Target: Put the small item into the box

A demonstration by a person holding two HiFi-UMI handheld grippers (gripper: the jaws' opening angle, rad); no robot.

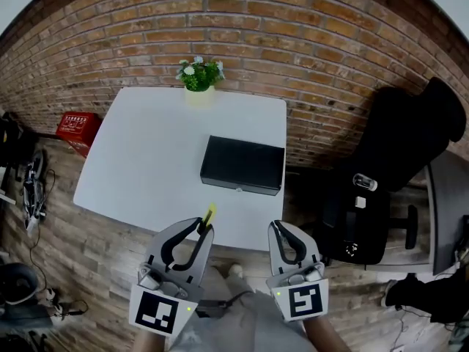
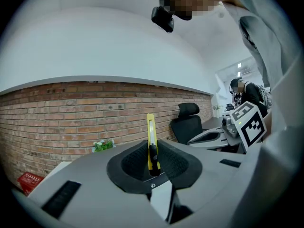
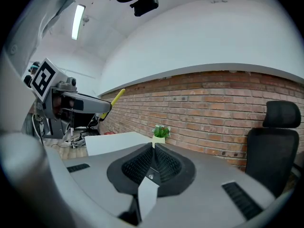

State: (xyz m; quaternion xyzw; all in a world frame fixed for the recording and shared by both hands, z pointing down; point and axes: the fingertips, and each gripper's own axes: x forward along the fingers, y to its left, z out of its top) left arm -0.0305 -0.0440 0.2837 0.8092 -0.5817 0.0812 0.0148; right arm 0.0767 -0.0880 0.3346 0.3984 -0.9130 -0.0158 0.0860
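- Counts: two hand-held grippers, one small yellow utility knife, one black box, one table, one potted plant, one black office chair, one red crate
- Left hand-held gripper: its jaws are clamped on the lower part of the knife; the knife stands upright between the ribbed pads and its yellow end rises above the jaw tips; in the head view that end lies at the table's near edge, apart from the box
- Right hand-held gripper: its jaws are closed together with nothing between them; it is held level with the left one, at the near edge of the table
- Box: it lies flat on the right half of the table, its lid down, between the grippers and the plant
- Surface and room: the table is white and square; a brick wall runs behind it; the floor is wood planks
- Around: the plant sits at the far edge of the table against the wall; the crate rests on the floor left of the table; the chair stands right of the table, near the box's side; nothing lies on the table between the knife and the box
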